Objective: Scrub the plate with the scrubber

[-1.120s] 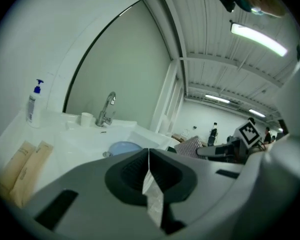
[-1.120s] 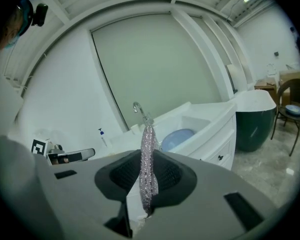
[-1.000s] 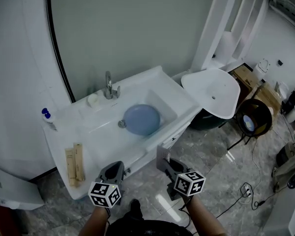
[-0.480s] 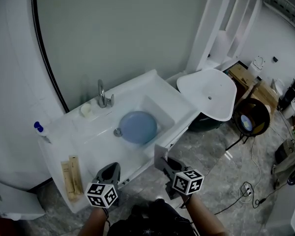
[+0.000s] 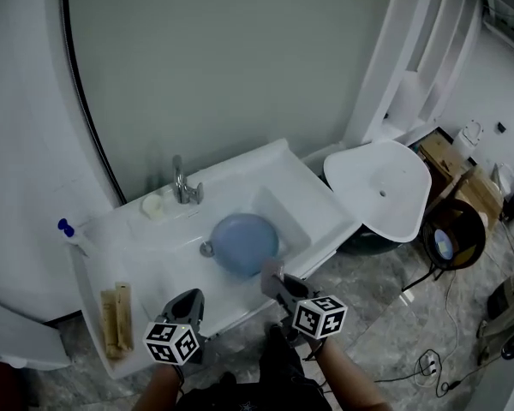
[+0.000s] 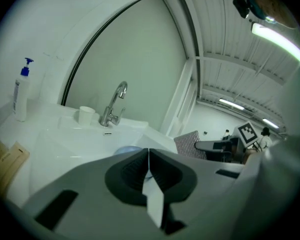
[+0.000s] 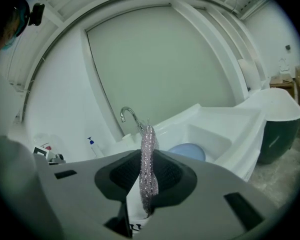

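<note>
Sitting in the white sink (image 5: 284, 205), the blue plate (image 5: 244, 242) is lying well clear of both grippers hovering at the near edge. The left gripper (image 5: 190, 298) is showing its jaws pressed together, empty; the right gripper (image 5: 274, 276) is clamping the silvery mesh scrubber (image 7: 148, 159) upright between its pads

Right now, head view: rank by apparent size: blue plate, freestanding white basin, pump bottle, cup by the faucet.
1. freestanding white basin
2. blue plate
3. pump bottle and cup: both small and look about alike, so I won't rank one over the other.
</note>
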The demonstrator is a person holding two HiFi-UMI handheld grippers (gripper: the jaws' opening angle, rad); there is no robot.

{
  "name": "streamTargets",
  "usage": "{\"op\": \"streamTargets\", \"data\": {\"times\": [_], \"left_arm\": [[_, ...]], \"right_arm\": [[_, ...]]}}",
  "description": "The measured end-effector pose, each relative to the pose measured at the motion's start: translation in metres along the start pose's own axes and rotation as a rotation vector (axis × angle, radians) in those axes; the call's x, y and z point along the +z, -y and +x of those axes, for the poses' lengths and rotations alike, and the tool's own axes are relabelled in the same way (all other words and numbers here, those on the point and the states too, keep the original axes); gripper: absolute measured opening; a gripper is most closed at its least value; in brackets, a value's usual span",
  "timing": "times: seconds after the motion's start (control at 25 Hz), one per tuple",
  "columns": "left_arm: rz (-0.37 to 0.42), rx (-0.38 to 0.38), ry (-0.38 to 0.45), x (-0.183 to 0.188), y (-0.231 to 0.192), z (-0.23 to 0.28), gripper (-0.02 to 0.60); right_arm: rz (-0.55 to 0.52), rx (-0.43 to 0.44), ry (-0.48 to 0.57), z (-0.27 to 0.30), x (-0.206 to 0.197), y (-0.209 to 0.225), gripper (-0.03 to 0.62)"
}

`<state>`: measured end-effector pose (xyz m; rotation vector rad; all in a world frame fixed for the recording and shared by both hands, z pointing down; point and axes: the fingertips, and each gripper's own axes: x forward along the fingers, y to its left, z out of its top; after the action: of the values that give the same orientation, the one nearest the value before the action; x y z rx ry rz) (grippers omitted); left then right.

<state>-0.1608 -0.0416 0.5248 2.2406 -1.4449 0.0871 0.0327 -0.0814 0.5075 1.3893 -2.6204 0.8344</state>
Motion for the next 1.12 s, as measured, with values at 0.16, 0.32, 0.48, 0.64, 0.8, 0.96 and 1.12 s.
{"op": "streamTargets", "data": {"times": [0.16,0.32,0.48,0.64,0.8,0.96,1.12], "left_arm": [[-0.021,0.09,0.01,0.007,0.0,0.034,0.018],[-0.056,0.171,0.019,0.016,-0.002,0.06,0.018],[-0.084,0.234,0.01,0.019,-0.004,0.083,0.018],[-0.109,0.31,-0.006,0.012,-0.005,0.103,0.018],[-0.121,0.351,-0.032,0.004,-0.002,0.121,0.018],[-0.141,0.37,-0.06,-0.006,0.002,0.14,0.018],[-0.157,0.395,-0.082,-0.015,0.004,0.156,0.018]], "right_arm": [[0.007,0.071,-0.012,0.036,0.033,0.034,0.078],[0.03,0.135,-0.058,0.068,0.055,0.067,0.078],[0.008,0.202,-0.108,0.098,0.073,0.088,0.078],[-0.022,0.253,-0.172,0.123,0.078,0.105,0.078],[-0.032,0.309,-0.22,0.142,0.078,0.114,0.078],[-0.065,0.366,-0.287,0.155,0.068,0.117,0.078],[-0.104,0.412,-0.344,0.164,0.055,0.123,0.078]]}}
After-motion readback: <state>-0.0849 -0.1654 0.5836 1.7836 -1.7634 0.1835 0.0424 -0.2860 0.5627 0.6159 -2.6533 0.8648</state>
